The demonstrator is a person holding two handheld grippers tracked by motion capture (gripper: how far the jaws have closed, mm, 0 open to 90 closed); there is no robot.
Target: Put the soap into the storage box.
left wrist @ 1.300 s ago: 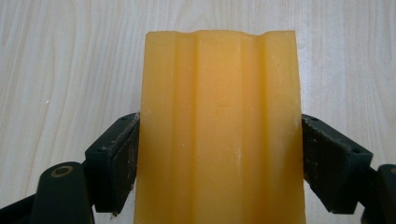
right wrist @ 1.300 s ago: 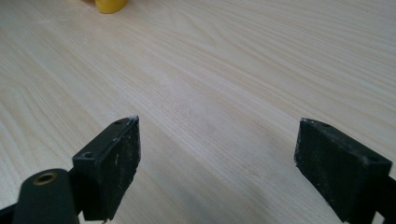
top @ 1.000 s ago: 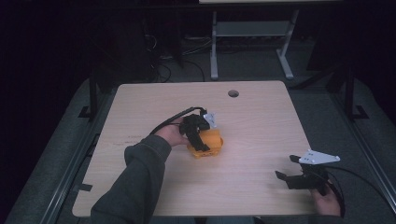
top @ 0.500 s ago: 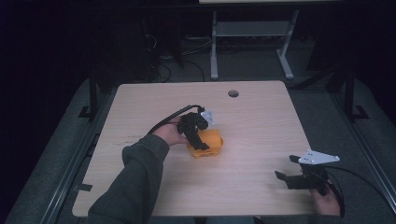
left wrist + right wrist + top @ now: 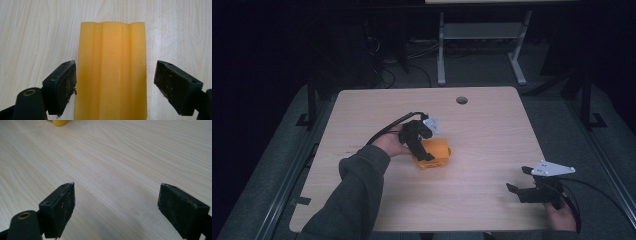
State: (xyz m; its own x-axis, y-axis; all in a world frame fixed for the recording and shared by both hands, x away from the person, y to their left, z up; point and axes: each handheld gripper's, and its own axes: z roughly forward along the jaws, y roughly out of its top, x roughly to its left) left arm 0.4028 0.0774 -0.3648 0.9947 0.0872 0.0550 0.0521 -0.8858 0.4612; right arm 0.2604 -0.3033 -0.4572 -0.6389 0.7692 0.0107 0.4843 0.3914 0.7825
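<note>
While the right tongs (image 5: 523,186) wait low at the lower right of the high view, they are released: in the right gripper view both jaws stand wide apart over bare desk (image 5: 492,135), with nothing between them. Only a small yellow corner shows at the top left of that view, so the block is well apart from this hand.

Nearer the middle of the high view, the left tongs (image 5: 115,82) are over the orange-yellow block (image 5: 111,72). They are also released. In the left gripper view the jaws stand on both sides of the block: the left jaw is touching or almost touching its side, and the right jaw is a little apart from it. The block lies flat on the desk, slightly left of the centre, and has shallow grooves along its top.

Its long axis runs straight away from the left tongs, from the bottom of that view toward the top, so the jaws face its two long sides. I judge that closing would grip it across the short width, and the left hand (image 5: 391,145) is clearly the nearer one.
</note>
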